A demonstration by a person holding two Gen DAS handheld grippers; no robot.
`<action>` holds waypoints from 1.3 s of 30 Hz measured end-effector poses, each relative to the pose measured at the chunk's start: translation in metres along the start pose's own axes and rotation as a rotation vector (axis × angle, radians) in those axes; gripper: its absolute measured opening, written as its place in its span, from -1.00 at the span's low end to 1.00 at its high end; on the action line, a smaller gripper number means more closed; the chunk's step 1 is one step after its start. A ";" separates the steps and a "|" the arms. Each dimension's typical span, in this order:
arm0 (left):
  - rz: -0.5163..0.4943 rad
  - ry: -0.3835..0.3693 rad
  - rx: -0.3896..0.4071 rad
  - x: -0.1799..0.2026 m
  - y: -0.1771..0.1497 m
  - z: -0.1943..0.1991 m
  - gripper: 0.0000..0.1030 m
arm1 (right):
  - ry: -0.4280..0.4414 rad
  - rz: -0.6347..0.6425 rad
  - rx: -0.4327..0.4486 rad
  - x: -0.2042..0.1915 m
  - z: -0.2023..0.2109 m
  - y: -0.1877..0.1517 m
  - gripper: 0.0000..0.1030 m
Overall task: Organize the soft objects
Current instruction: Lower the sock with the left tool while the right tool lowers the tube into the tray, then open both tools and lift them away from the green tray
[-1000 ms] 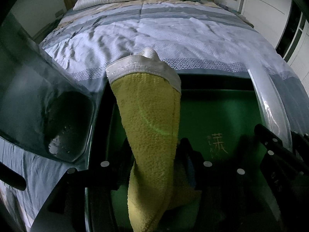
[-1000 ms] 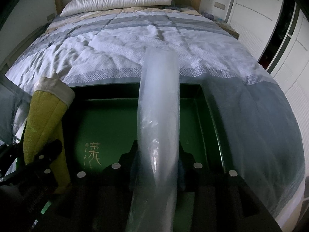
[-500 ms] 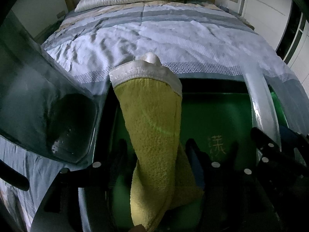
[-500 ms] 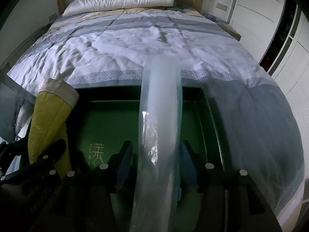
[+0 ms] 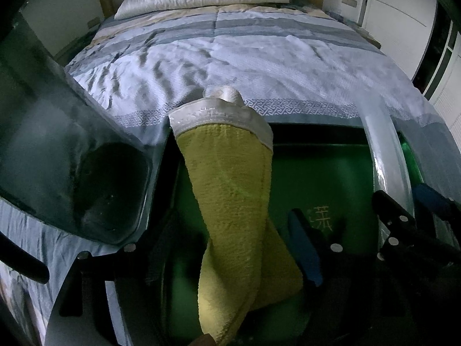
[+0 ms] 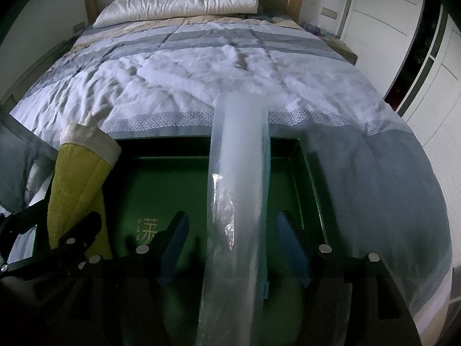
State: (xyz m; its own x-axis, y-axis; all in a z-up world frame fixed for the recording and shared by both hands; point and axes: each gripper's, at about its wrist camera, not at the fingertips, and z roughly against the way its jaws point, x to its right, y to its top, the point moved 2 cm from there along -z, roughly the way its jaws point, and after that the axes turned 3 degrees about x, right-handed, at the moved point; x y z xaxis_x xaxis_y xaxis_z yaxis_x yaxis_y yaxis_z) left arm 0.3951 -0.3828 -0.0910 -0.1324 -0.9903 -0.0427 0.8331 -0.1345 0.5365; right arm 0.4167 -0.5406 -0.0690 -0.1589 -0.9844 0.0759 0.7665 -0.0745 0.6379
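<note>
Setting: a bed [image 6: 230, 86] with a striped quilt; a green open box [image 6: 173, 184] sits at its near edge, a clear plastic sheet draped over the box's left and right sides.
Left gripper [image 5: 230, 248]: fingers opening, already set wide; the blue pad [image 5: 305, 253] on the right stands clear of the cloth, the other finger is lost in shadow.
Yellow towel [image 5: 230, 196]: a long terry roll with a white woven hem, lying between the left fingers, no pad seen pressing it. Long axis runs straight away along the fingers, hem end propped at the box's far-left rim, near end low in the box.
Right gripper [image 6: 236, 248]: fingers opening, both blue pads apart from the strip.
Clear plastic strip [image 6: 239, 173]: a rolled band running between the right fingers toward the box's far rim; it looks released.
Nearer hand: left for the towel, right for the strip.
Judgement: both items seem let go over the box; next move likely a withdrawal back along each long axis.
</note>
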 end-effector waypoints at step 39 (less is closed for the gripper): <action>0.073 -0.003 0.025 -0.020 -0.002 0.029 0.97 | -0.116 0.025 0.105 0.006 0.040 0.010 0.99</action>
State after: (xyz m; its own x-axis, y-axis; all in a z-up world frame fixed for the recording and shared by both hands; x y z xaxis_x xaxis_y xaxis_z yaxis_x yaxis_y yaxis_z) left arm 0.3806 -0.3617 -0.0671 -0.0735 -0.9973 -0.0003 0.8272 -0.0611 0.5586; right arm 0.3981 -0.5405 -0.0315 -0.2158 -0.9602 0.1774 0.7028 -0.0266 0.7109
